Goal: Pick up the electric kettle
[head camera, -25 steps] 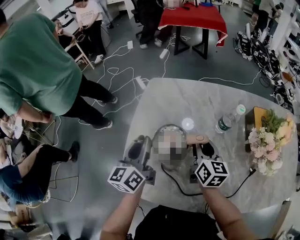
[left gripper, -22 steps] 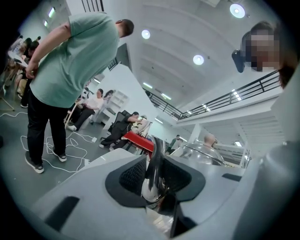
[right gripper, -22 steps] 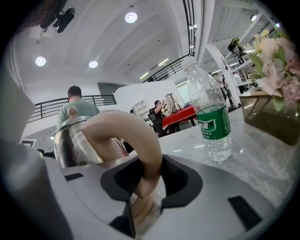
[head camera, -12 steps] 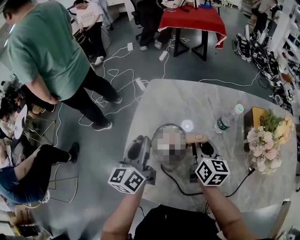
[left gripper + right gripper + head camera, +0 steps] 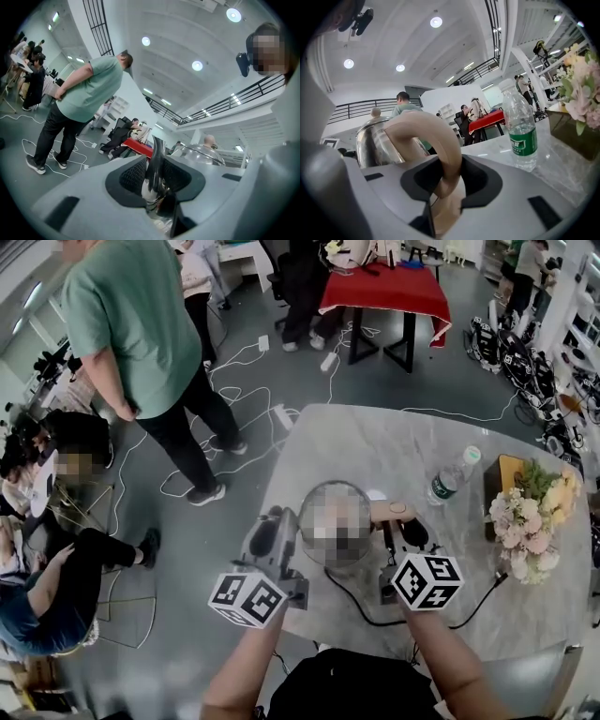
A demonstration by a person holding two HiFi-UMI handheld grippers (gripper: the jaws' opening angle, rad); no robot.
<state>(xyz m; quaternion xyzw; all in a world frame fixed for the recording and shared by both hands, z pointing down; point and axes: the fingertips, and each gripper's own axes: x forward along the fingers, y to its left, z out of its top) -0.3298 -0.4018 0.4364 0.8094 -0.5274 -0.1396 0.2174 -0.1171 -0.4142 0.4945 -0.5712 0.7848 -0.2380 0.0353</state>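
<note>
A steel electric kettle (image 5: 323, 498) with a beige handle (image 5: 394, 513) is over the near part of the marble table (image 5: 375, 442); a mosaic patch covers its lid. My left gripper (image 5: 280, 524) is at its left side, and in the left gripper view this gripper (image 5: 157, 177) is shut on the chrome spout (image 5: 156, 157). My right gripper (image 5: 398, 529) is at the right side. In the right gripper view it (image 5: 446, 177) is shut on the beige handle (image 5: 440, 140), with the steel body (image 5: 372, 140) behind. The kettle's underside is hidden.
A water bottle (image 5: 453, 479) stands right of the kettle, and a box of flowers (image 5: 534, 512) sits at the table's right edge. A black cord (image 5: 361, 610) trails across the near tabletop. A person in a green shirt (image 5: 141, 324) stands on the floor to the left, among cables.
Both grippers and the kettle have risen a little together; the kettle looks slightly larger in the head view. The person in the green shirt has stepped away from the camera.
</note>
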